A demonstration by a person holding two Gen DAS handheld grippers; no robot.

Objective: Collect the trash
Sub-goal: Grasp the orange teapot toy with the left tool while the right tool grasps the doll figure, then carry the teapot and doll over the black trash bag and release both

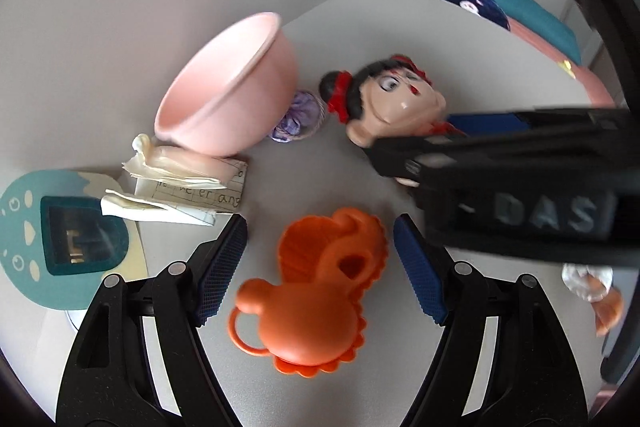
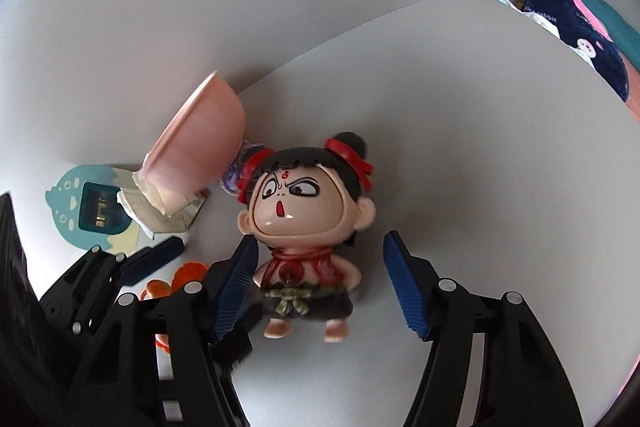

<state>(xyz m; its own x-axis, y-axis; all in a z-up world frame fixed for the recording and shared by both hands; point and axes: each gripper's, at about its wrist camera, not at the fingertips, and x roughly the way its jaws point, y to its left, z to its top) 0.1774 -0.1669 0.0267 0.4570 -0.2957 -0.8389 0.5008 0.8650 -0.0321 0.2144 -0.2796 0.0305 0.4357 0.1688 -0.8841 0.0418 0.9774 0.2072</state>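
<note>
Left claw (image 1: pixel 320 267) hangs over the grey desk (image 1: pixel 340 39), blue pads spread wide on either side of an orange plastic toy (image 1: pixel 316 291) lying flat; neither pad touches it. Just up and left of that toy lies the trash: folded, crumpled paper (image 1: pixel 180 183) with handwriting, one end tucked under a pink bowl (image 1: pixel 228 83) that tips up onto it. A teal and cream card (image 1: pixel 60 231) lies further left, beside the paper. A purple scrunchie (image 1: pixel 296 119) sits tucked behind the bowl.

Right claw (image 2: pixel 320 287) is spread too, straddling a big-headed doll (image 2: pixel 308 219) with red hair ties, lying on its back. The left pad looks right against the doll's side, the right pad clear of it. Doll and scrunchie crowd the bowl's right side. Beyond the desk edge, a dark plush (image 2: pixel 576 31) on a bed.
</note>
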